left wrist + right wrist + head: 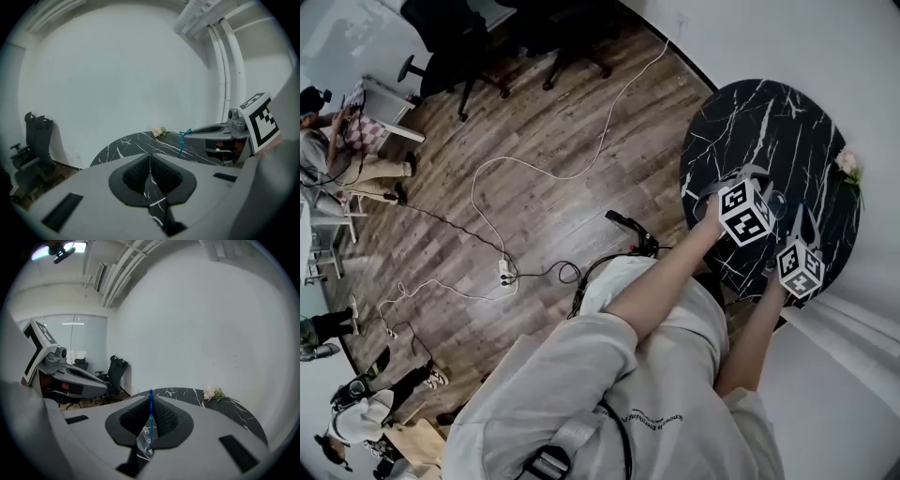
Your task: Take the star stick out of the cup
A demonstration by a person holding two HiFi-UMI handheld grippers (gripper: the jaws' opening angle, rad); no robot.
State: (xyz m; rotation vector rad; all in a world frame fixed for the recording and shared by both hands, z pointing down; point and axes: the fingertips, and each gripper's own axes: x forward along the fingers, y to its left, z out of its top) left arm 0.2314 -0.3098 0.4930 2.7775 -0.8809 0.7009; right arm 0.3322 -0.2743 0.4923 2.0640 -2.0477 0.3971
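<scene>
- The right tool (151, 403) pinches the star stick (150, 413) between its 2 pads, above the black marble surface (769, 122).
- The stick stands nearly upright, its long axis vertical and its star end on top; its lower end reaches a clear cup (146, 440) beneath the jaws.
- The left tool (150, 165) has its pads pressed together; whether they pinch anything cannot be told.

Head view steeply down over marble table (769, 122), both gripper views low, near level, sharing its flower (159, 131).
</scene>
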